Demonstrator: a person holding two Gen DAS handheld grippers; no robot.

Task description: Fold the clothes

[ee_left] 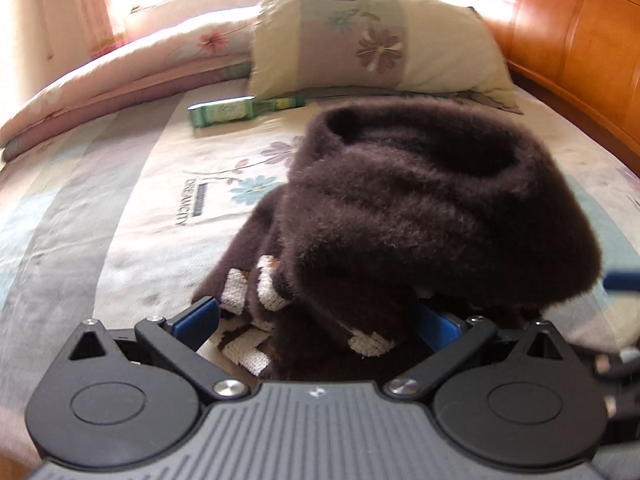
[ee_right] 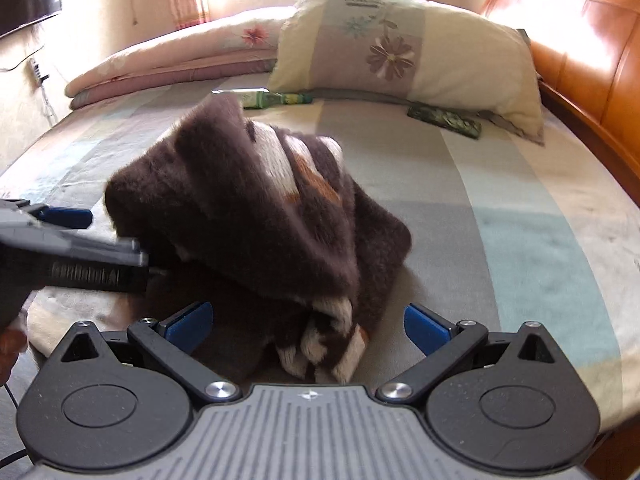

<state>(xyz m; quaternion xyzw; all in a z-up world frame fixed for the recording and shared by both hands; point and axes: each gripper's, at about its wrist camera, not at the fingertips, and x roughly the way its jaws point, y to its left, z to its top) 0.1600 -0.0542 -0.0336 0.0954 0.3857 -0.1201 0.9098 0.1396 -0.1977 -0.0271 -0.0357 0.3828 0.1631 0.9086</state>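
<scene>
Hovering over the bed (ee_right: 520, 208), your wide-open right gripper (ee_right: 308, 320) and left gripper (ee_left: 316, 316) straddle the bundled brown sweater (ee_right: 256, 208) just ahead, ungripped, so it risks slumping and unfolding.

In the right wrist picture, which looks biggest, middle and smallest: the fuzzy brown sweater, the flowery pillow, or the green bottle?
1. Fuzzy brown sweater, though it is nearest the camera, so it may only look bigger than the pillow.
2. Flowery pillow.
3. Green bottle, clearly smallest.
</scene>
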